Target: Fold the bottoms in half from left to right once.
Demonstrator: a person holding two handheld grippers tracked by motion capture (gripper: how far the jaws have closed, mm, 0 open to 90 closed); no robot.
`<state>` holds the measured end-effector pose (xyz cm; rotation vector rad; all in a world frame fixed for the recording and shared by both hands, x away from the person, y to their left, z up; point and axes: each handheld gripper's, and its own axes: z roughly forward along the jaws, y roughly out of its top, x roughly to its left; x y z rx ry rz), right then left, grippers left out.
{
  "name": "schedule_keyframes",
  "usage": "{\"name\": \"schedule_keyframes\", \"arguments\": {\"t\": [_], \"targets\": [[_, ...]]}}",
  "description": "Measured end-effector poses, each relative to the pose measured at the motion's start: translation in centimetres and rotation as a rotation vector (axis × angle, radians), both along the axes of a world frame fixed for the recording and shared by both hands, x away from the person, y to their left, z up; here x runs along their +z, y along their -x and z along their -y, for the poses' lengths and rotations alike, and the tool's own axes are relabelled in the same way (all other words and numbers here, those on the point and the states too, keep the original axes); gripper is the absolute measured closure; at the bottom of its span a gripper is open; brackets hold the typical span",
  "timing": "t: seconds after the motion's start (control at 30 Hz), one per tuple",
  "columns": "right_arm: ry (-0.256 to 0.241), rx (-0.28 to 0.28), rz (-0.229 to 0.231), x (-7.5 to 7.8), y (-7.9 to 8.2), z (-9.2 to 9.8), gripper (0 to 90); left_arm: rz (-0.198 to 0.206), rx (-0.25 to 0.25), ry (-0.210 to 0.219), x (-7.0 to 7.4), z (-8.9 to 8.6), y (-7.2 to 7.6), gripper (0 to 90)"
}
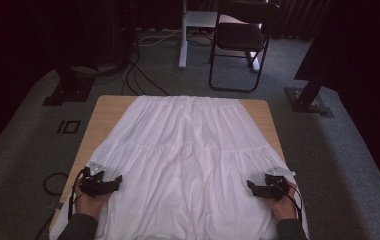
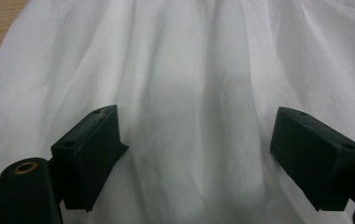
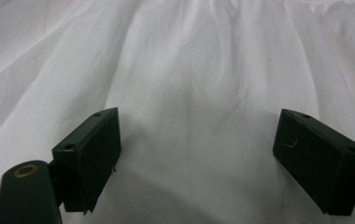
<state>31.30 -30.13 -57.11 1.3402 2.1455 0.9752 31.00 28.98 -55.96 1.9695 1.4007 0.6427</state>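
You have a white skirt [image 1: 188, 160] spread flat over the wooden table [image 1: 105, 112], its gathered waistband at the far edge and its wide hem toward you. Your left gripper [image 1: 118, 180] sits over the skirt's near left side, and your right gripper [image 1: 250, 186] over its near right side, both pointing inward at each other. In both gripper views the jaws stand wide apart with only wrinkled white cloth between them, gripping nothing.

Left gripper [image 1: 119, 179] and right gripper [image 1: 249, 184], each held in one hand, point inward toward each other. Both pairs of jaws stand wide apart, nothing between them.
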Motion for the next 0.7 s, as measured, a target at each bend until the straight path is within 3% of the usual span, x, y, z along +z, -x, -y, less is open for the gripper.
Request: {"name": "schedule_keyframes", "arguments": {"t": [0.23, 0.33, 0.43, 0.5, 0.6, 0.7], "targets": [[0.000, 0.000, 0.000, 0.0, 0.0, 0.0, 14.3, -0.004, -0.038, 0.002, 0.3, 0.4, 0.3, 28.3], [0.000, 0.000, 0.000, 0.0, 0.0, 0.0, 14.3, 0.001, -0.050, 0.034, 0.8, 0.2, 0.6, 28.4], [0.000, 0.000, 0.000, 0.0, 0.0, 0.0, 14.3, 0.057, -0.024, 0.037, 2.4, -0.9, 1.1, 27.9], [0.000, 0.000, 0.000, 0.0, 0.0, 0.0, 14.3, 0.059, 0.003, 0.023, 2.9, -1.9, 1.1, 16.7], [0.000, 0.000, 0.000, 0.0, 0.0, 0.0, 14.3, 0.018, 0.056, 0.009, 2.9, -3.4, 0.5, 11.6], [0.000, 0.000, 0.000, 0.0, 0.0, 0.0, 14.3, -0.019, 0.099, 0.028, 2.3, -4.5, -0.3, 3.0]]}}
